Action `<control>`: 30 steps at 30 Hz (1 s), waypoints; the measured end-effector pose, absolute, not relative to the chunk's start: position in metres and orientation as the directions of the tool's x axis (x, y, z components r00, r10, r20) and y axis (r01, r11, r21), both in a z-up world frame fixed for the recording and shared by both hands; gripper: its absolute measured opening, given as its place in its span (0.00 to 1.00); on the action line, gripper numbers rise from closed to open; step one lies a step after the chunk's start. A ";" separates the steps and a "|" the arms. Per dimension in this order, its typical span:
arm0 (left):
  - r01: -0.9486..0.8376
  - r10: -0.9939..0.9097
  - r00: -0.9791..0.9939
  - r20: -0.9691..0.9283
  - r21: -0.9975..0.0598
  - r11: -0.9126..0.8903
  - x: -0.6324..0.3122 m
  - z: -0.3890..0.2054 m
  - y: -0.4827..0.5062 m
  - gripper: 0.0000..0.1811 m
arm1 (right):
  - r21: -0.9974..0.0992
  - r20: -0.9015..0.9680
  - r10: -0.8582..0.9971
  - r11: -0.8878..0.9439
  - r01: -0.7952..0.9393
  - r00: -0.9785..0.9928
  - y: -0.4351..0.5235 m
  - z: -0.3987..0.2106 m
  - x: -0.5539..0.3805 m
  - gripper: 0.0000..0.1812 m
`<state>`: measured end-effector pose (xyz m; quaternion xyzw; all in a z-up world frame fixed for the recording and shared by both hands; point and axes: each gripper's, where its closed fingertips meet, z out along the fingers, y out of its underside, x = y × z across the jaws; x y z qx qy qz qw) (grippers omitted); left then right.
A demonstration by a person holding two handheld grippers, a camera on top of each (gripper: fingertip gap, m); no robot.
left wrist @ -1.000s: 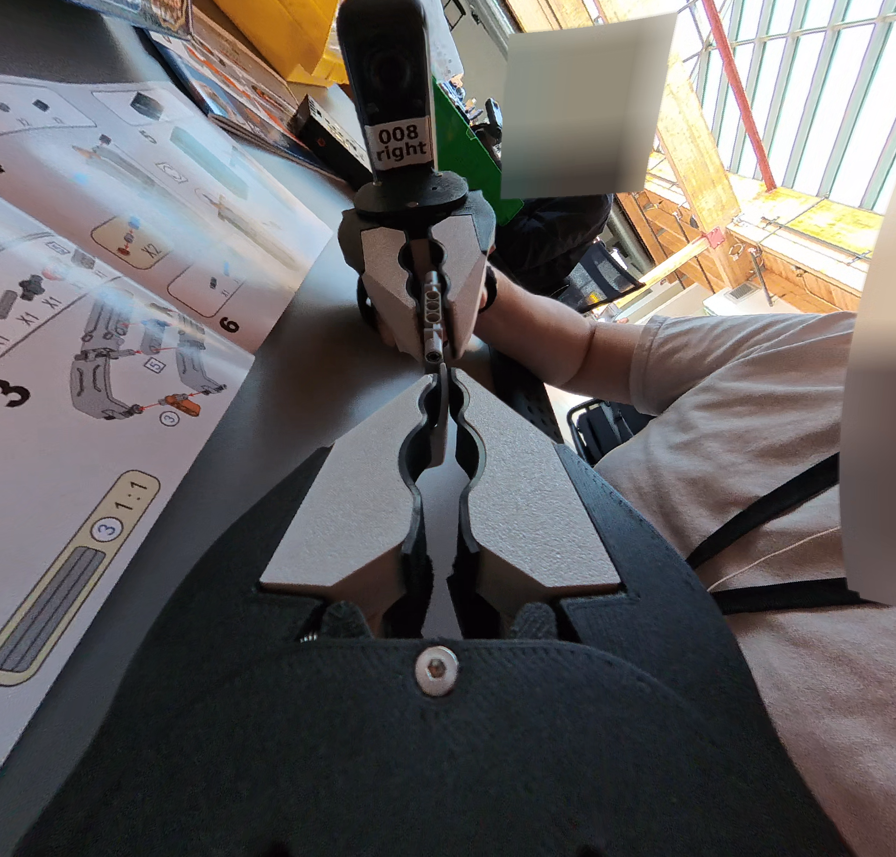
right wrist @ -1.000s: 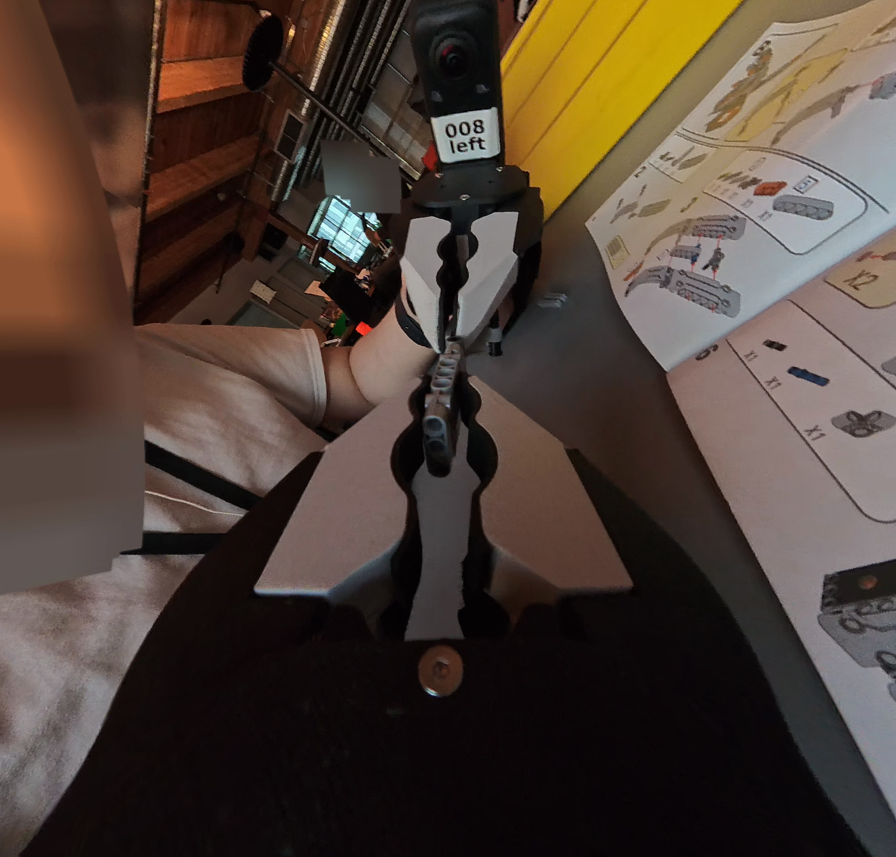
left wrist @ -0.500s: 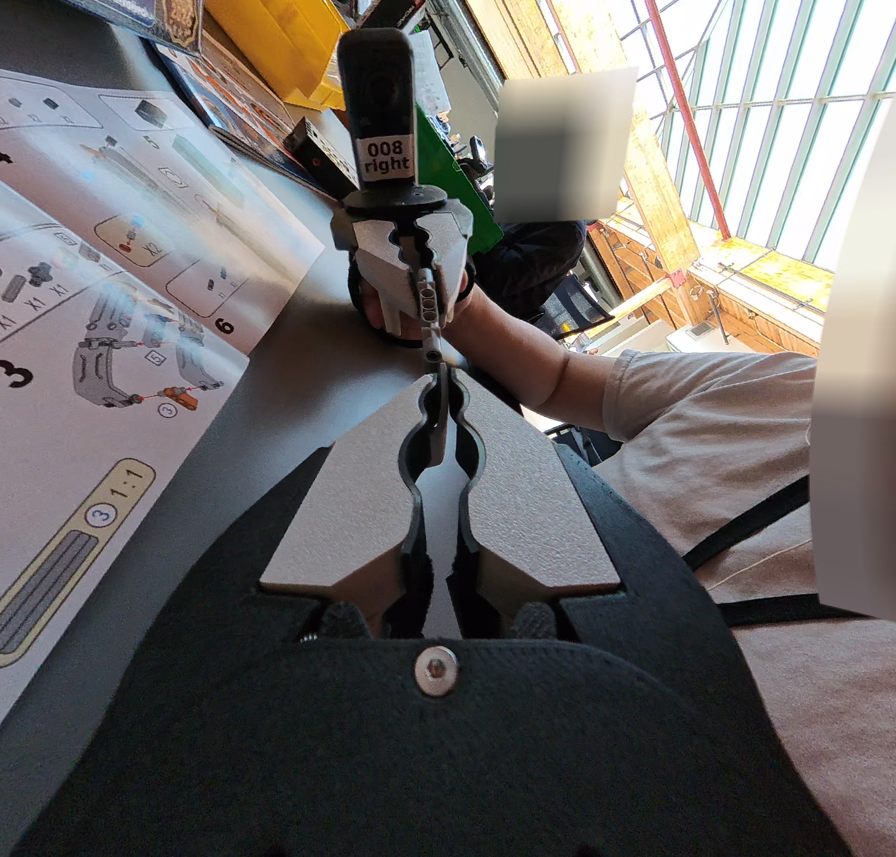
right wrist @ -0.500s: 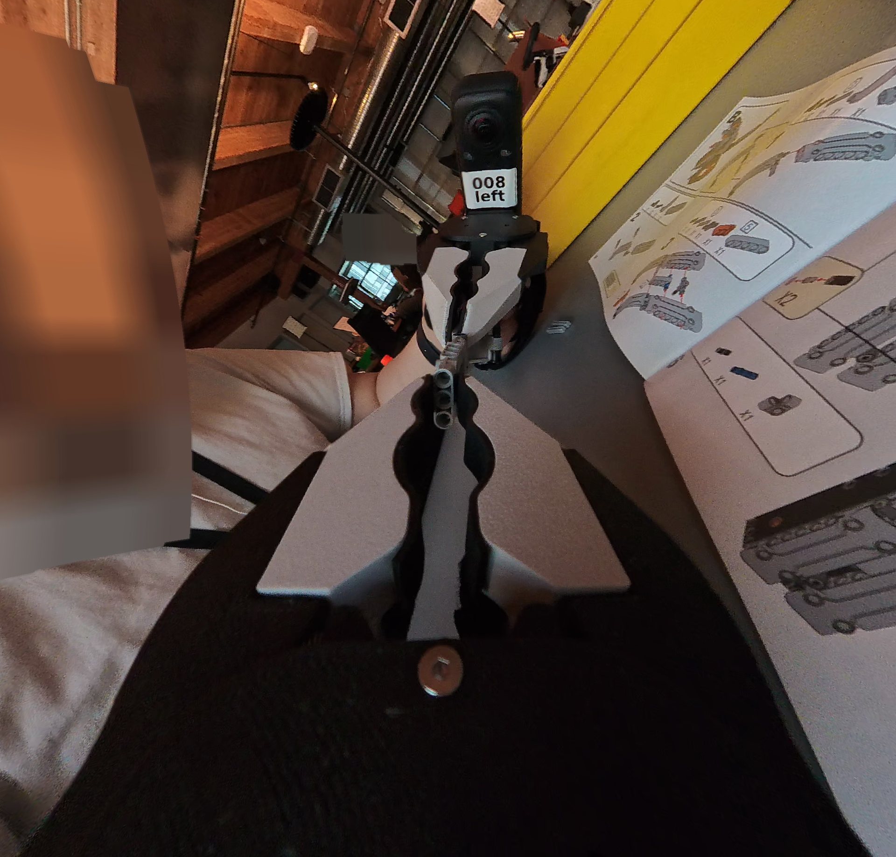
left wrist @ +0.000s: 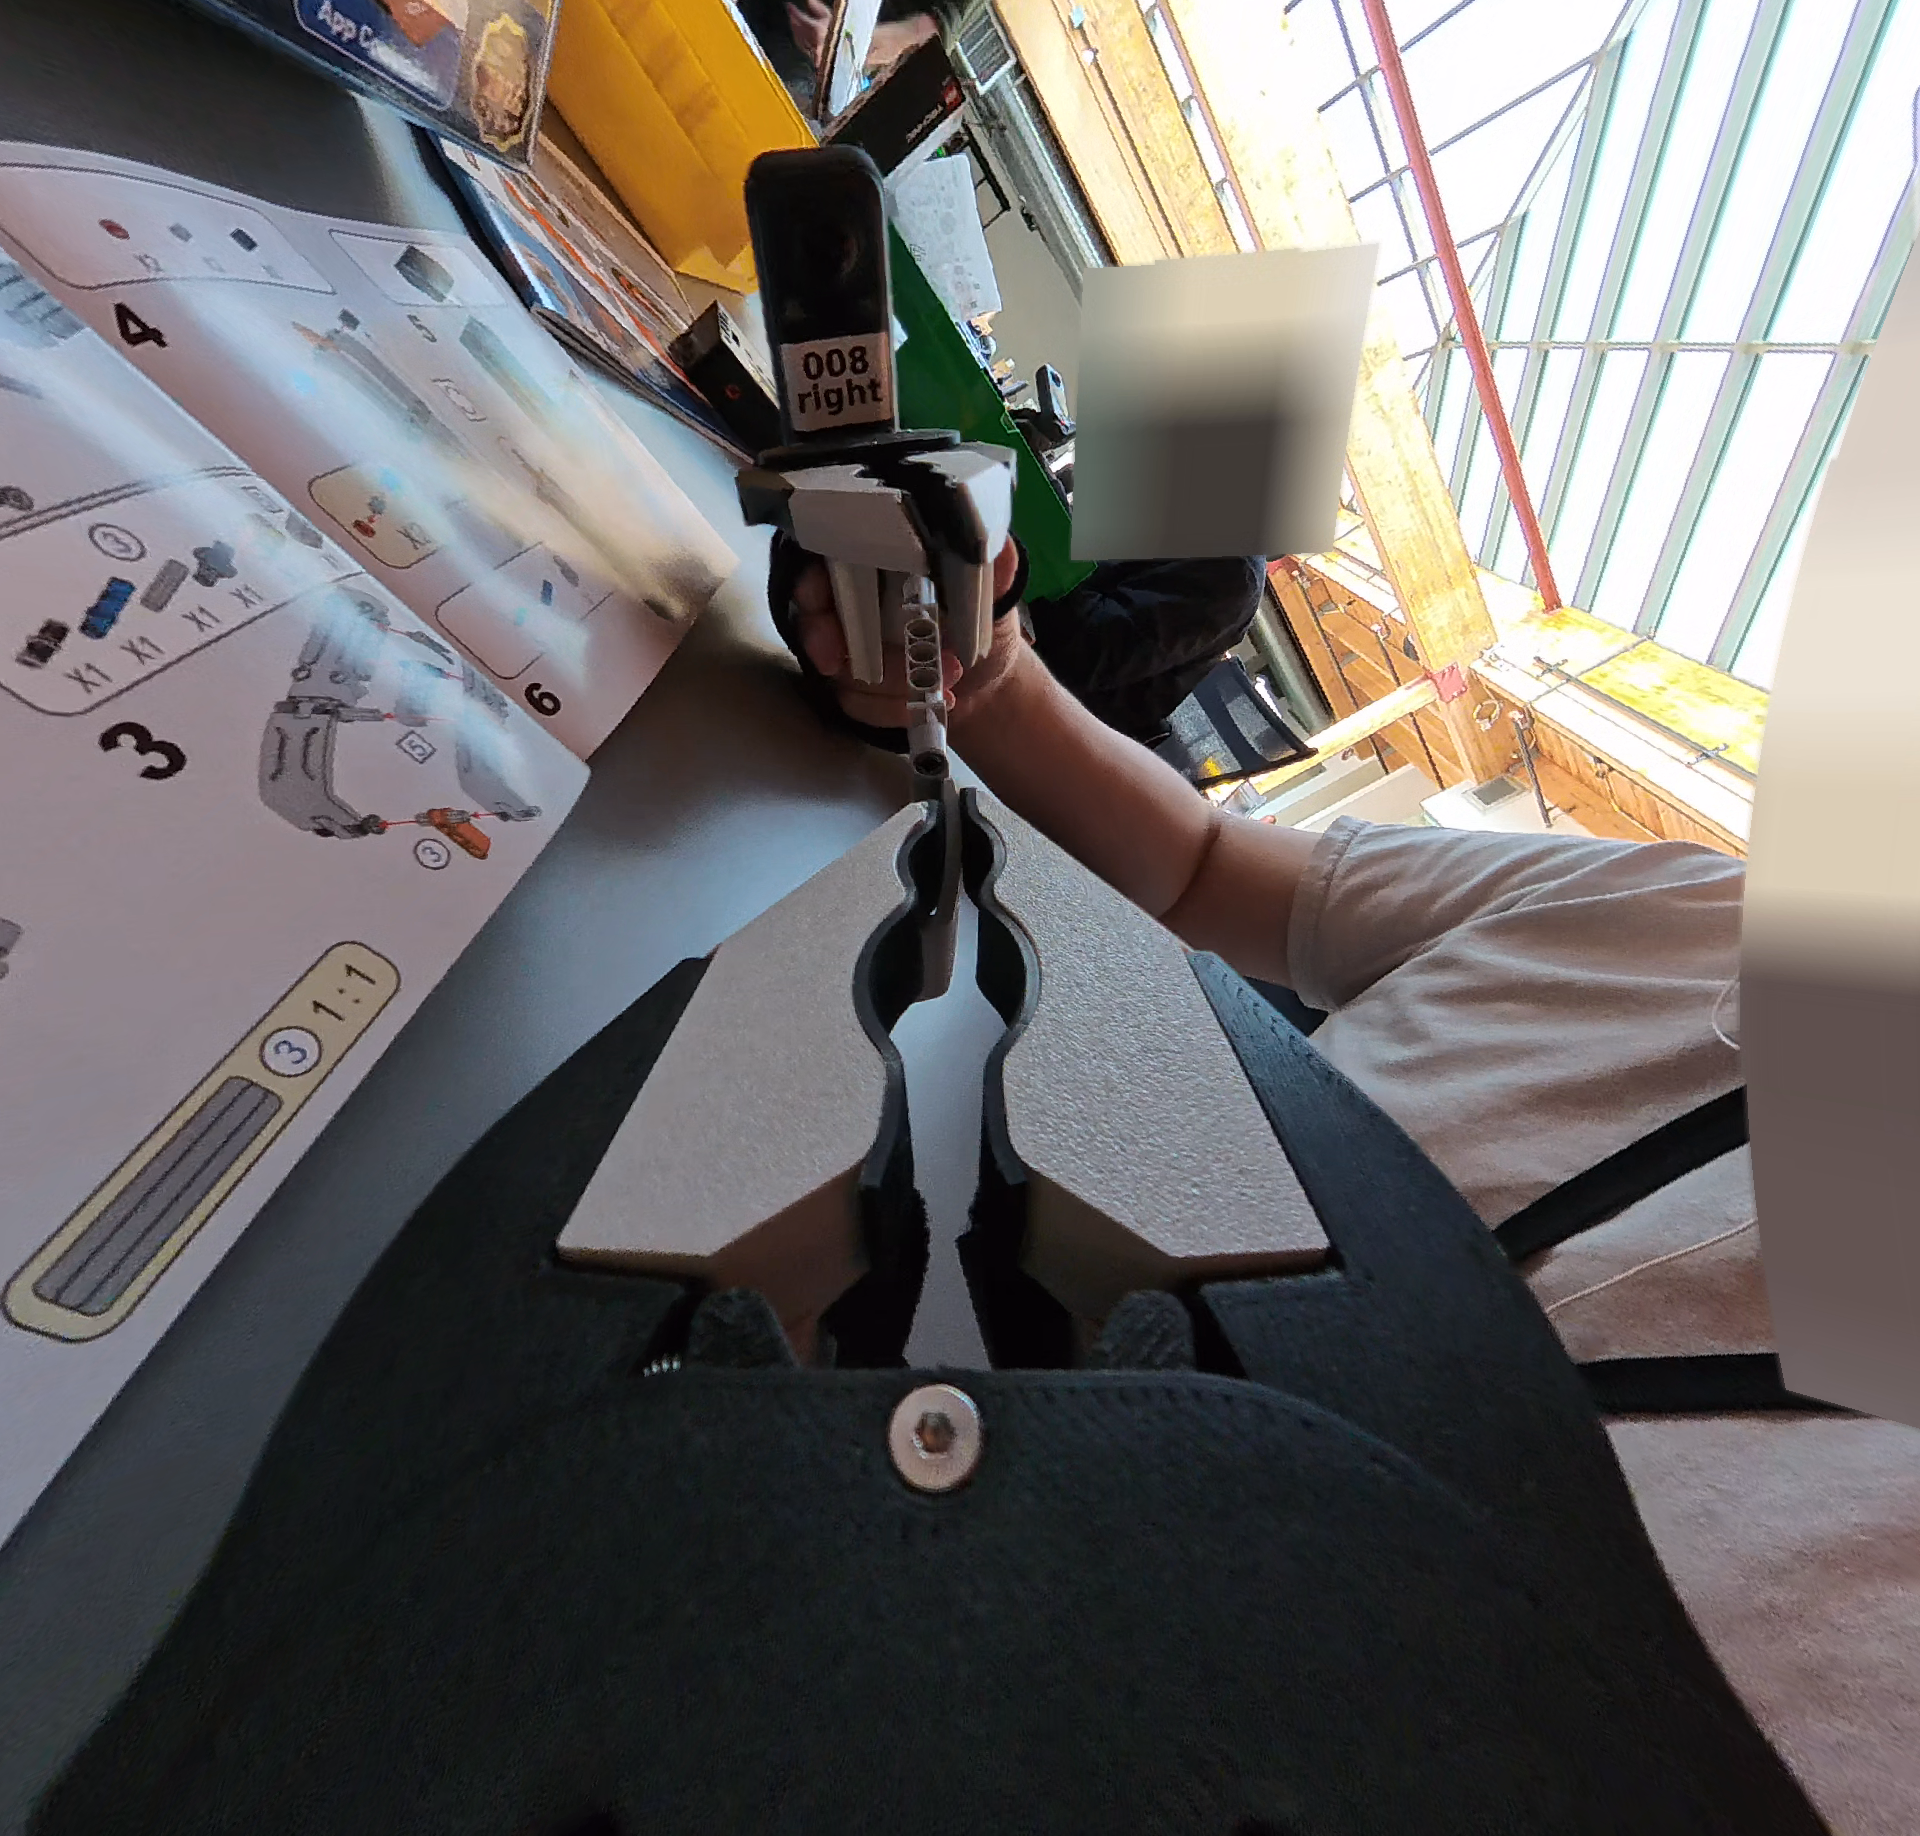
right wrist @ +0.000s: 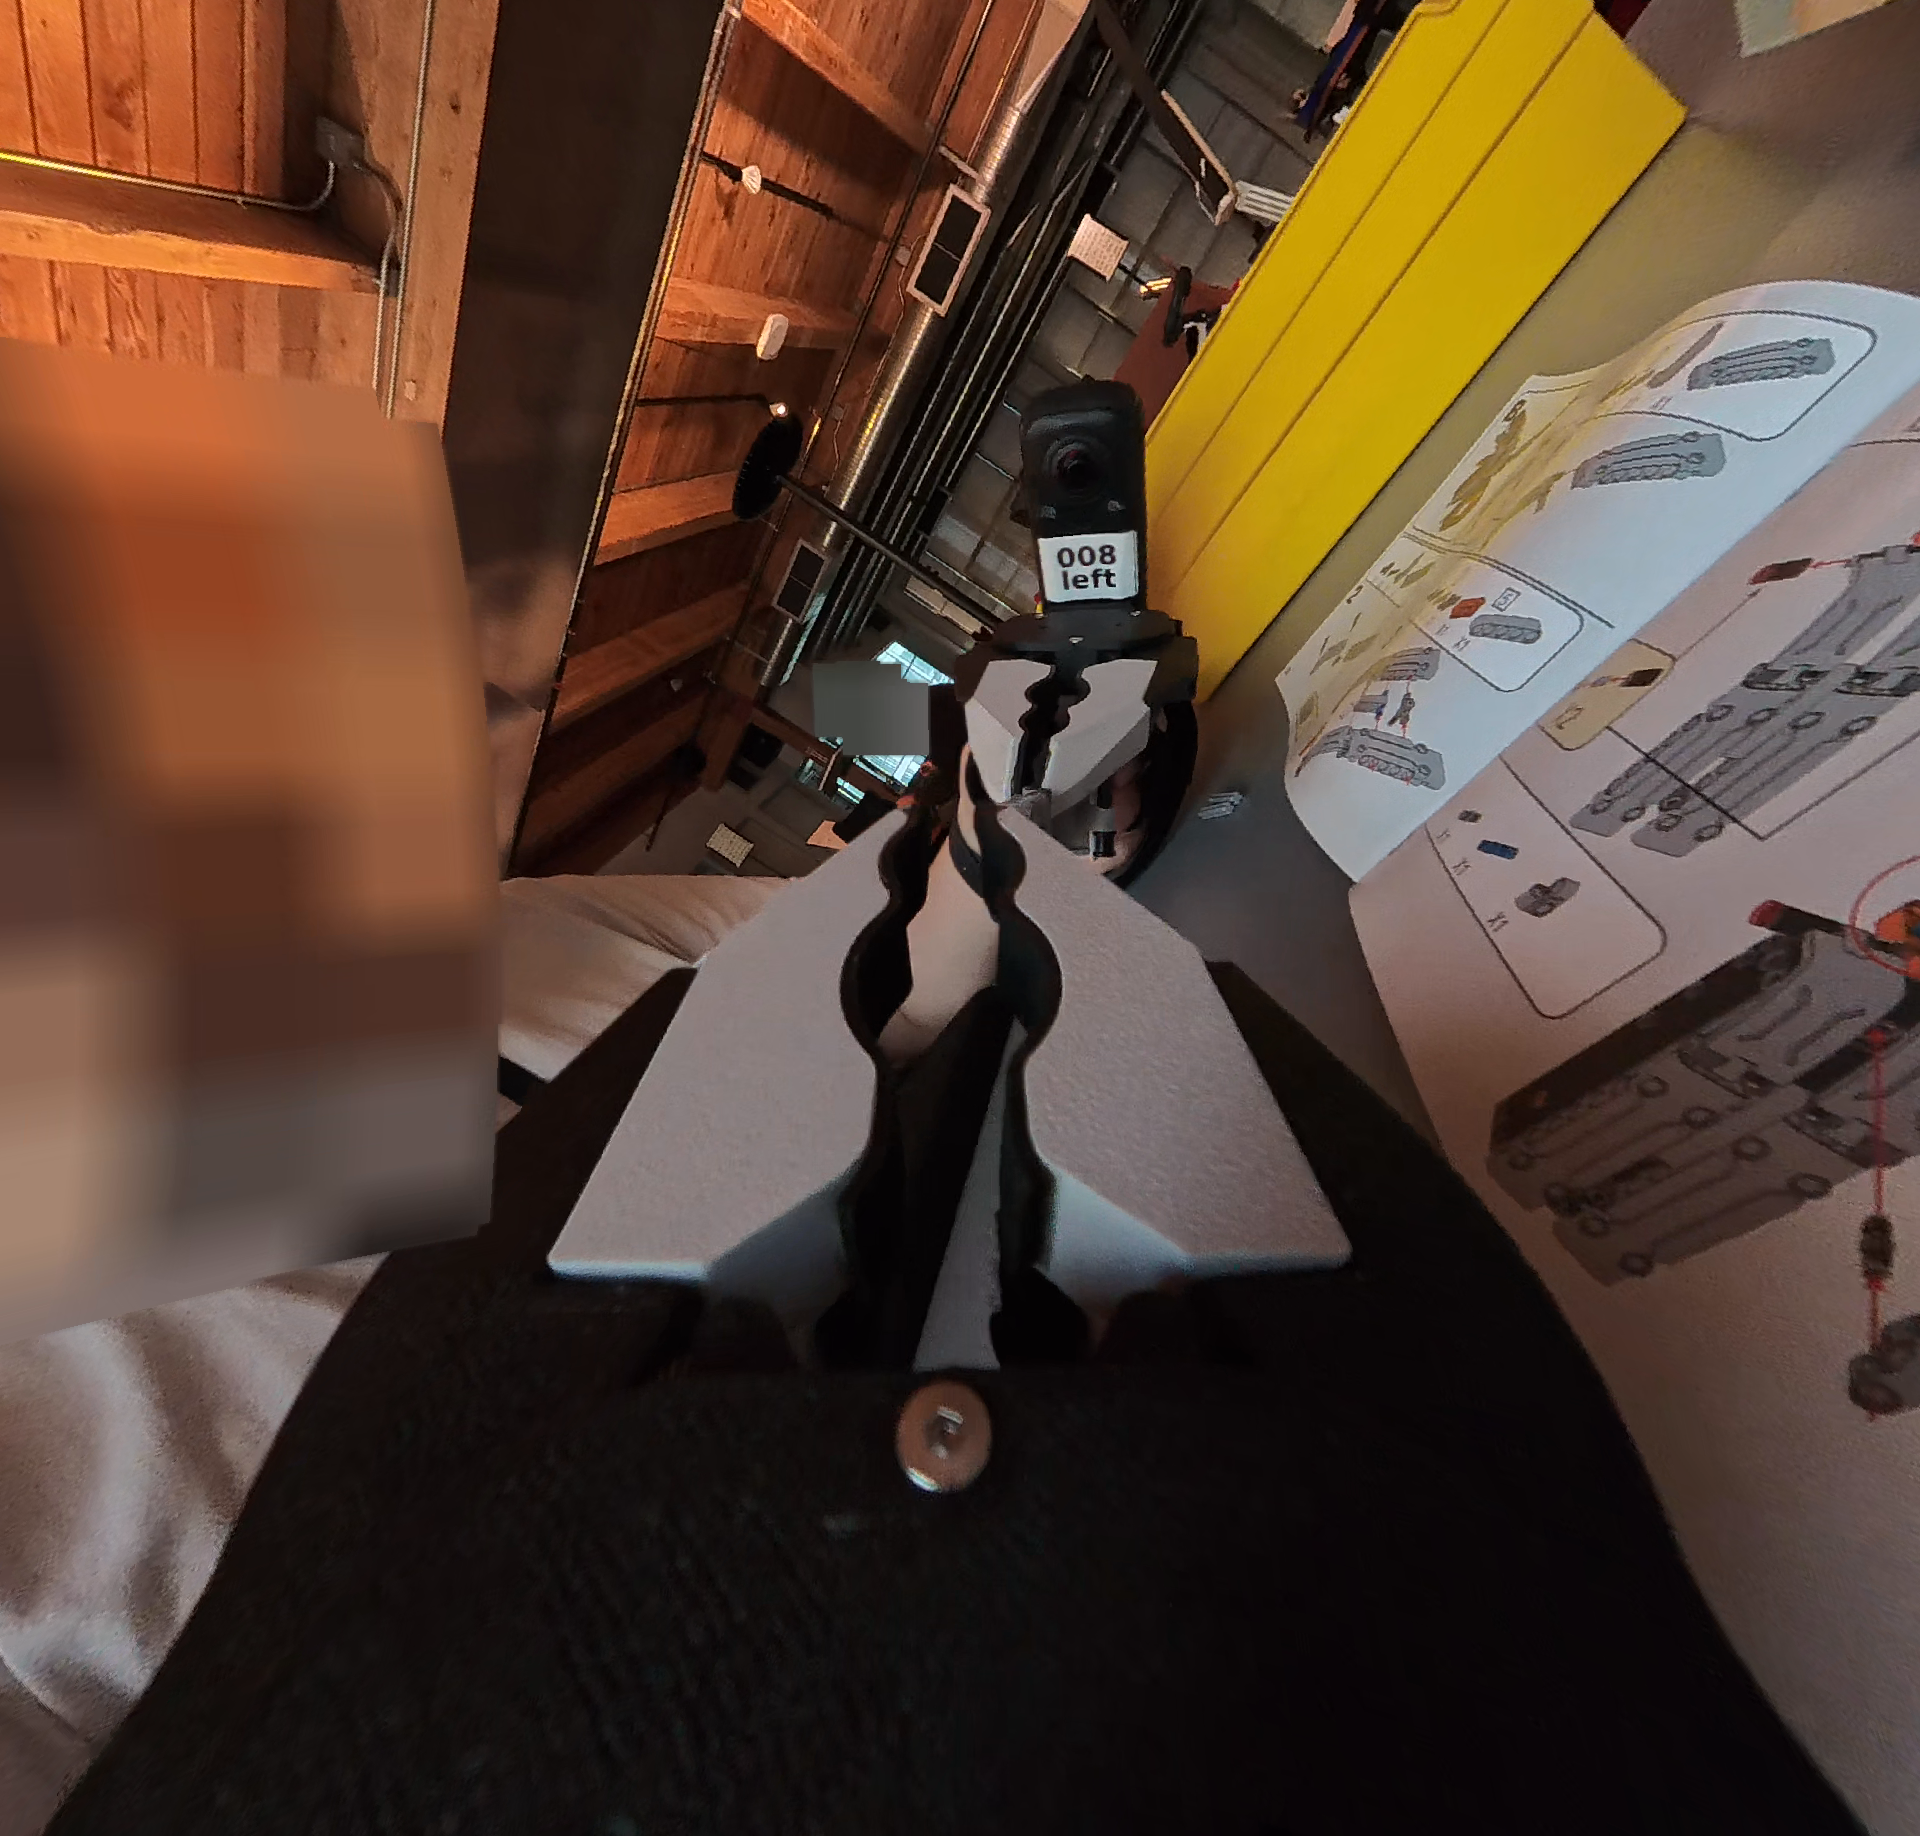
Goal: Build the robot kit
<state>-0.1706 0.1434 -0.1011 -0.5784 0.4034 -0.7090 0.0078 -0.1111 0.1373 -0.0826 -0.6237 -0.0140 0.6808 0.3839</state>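
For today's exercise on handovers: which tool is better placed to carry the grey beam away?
Left, probably. The left tool is shut on the thin end of the grey beam, while the right tool stands open either side of it, gripping nothing.

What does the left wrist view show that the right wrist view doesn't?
Only the left wrist view: the glass skylight, a blue box, and a clear look at the holed grey beam between the right gripper's parted fingers, apparently linked to the grey piece the left gripper clamps. Only the right wrist view: the wooden ceiling, a metal duct and a small loose part on the table. Both: the open instruction booklet, yellow bin, grey table and the person's light shirt.
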 end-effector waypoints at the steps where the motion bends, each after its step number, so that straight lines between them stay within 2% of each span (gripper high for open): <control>1: -0.456 -0.473 -0.327 0.818 -0.575 -0.679 -0.170 -0.102 0.144 0.00 | -0.509 -0.838 0.537 -0.704 -0.496 0.098 0.138 -0.085 -0.113 0.06; 2: -0.458 -0.473 -0.326 0.819 -0.574 -0.678 -0.170 -0.102 0.143 0.00 | -0.527 -0.833 0.536 -0.695 -0.489 0.136 0.140 -0.088 -0.114 0.11; 6: -0.454 -0.474 -0.327 0.817 -0.576 -0.679 -0.170 -0.101 0.142 0.00 | -0.674 -0.736 0.606 -0.607 -0.421 0.302 0.142 -0.092 -0.123 0.21; 9: -0.456 -0.470 -0.329 0.819 -0.573 -0.681 -0.169 -0.101 0.141 0.00 | -0.754 -0.657 0.641 -0.551 -0.358 0.398 0.144 -0.096 -0.130 0.23; 15: -0.484 -0.469 -0.356 0.808 -0.589 -0.647 -0.169 -0.100 0.130 0.00 | -0.785 -0.617 0.654 -0.547 -0.289 0.437 0.144 -0.102 -0.138 0.15; 19: -0.475 -0.438 -0.350 0.828 -0.560 -0.679 -0.169 -0.099 0.134 0.00 | -0.805 -0.591 0.633 -0.427 -0.412 0.500 0.158 -0.087 -0.118 0.12; 22: -0.465 -0.431 -0.351 0.831 -0.554 -0.690 -0.169 -0.097 0.137 0.00 | -0.769 -0.626 0.657 -0.431 -0.473 0.420 0.154 -0.078 -0.112 0.14; 25: -0.460 -0.445 -0.351 0.824 -0.566 -0.684 -0.170 -0.097 0.137 0.00 | -0.792 -0.606 0.676 -0.462 -0.400 0.419 0.148 -0.085 -0.124 0.17; 27: -0.457 -0.454 -0.349 0.820 -0.572 -0.681 -0.169 -0.096 0.137 0.00 | -0.827 -0.563 0.661 -0.442 -0.348 0.497 0.152 -0.091 -0.125 0.11; 30: -0.451 -0.474 -0.341 0.812 -0.584 -0.675 -0.170 -0.097 0.139 0.00 | -0.831 -0.549 0.642 -0.353 -0.429 0.535 0.157 -0.078 -0.107 0.03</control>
